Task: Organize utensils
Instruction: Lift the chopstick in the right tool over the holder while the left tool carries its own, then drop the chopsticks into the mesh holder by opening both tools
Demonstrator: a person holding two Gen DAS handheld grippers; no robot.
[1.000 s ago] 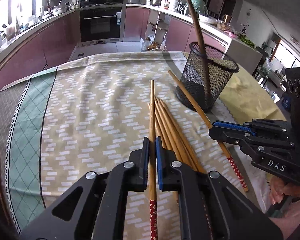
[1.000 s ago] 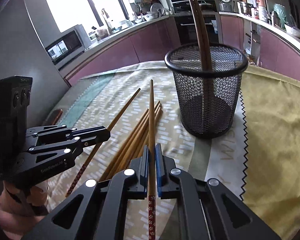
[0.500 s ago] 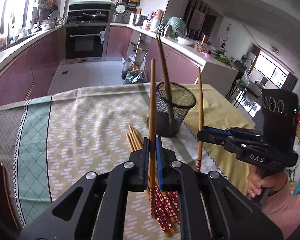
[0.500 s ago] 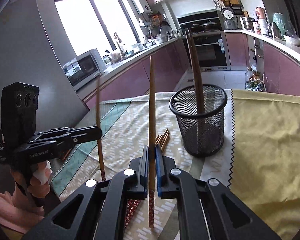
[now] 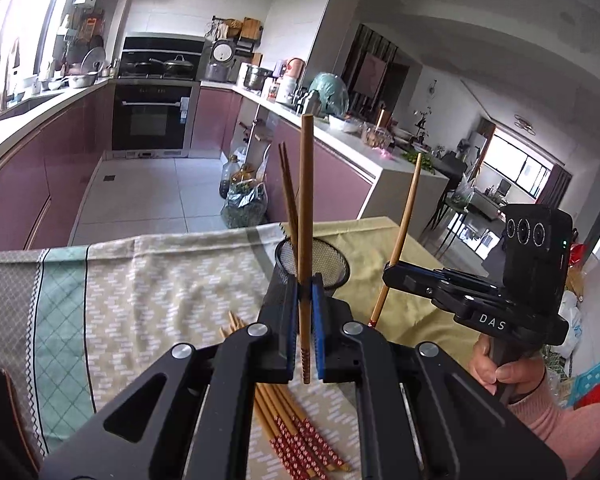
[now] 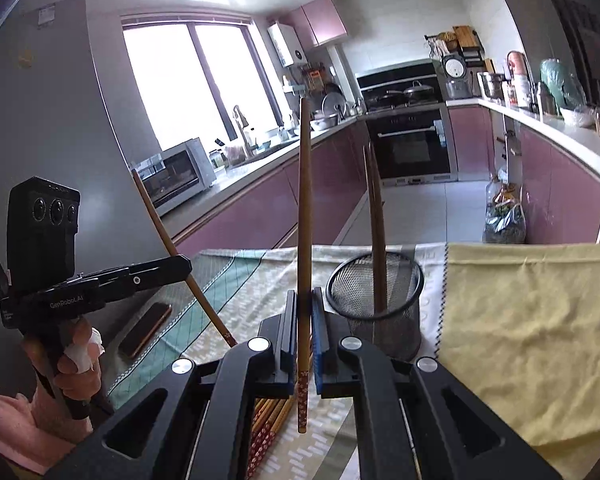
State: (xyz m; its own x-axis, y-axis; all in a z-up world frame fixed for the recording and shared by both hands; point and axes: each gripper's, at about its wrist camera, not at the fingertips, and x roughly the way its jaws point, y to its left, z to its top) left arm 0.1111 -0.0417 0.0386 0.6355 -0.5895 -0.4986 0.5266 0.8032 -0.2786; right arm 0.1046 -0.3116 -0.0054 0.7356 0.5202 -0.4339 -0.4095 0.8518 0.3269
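Left wrist view. Your left tool [image 5: 305, 312] is closed on one chopstick [image 5: 305, 216], pinched between the blue pads [image 5: 292, 320]. Its long axis stands nearly upright: the plain end points up, the red-patterned end hangs just below the pads, clear of the surface. Directly behind it stands the mesh cup [image 5: 332, 264] on the cloth-covered surface [image 5: 148, 292]; it holds two dark chopsticks [image 5: 287, 192] that lean slightly left and rise well above its rim. To the right, your right tool [image 5: 392, 274] is closed on a second chopstick [image 5: 402, 232], tilted with its plain end up and to the right. Loose chopsticks [image 5: 292, 428] lie flat on the cloth beneath your left tool, red ends toward the camera.

Right wrist view. Your right tool [image 6: 305, 320] grips its chopstick [image 6: 304, 240] shut between the pads; here the axis reads almost vertical, patterned end down. The mesh cup [image 6: 374, 280] sits just to the right, near the seam of the yellow cloth [image 6: 532, 320], with the two dark chopsticks [image 6: 376, 232] standing in it. At left, your left tool [image 6: 186, 268] holds its chopstick [image 6: 180, 256] slanted, plain end up-left. More loose chopsticks [image 6: 266, 420] lie under the tool. A phone [image 6: 144, 330] lies flat on the surface at left.
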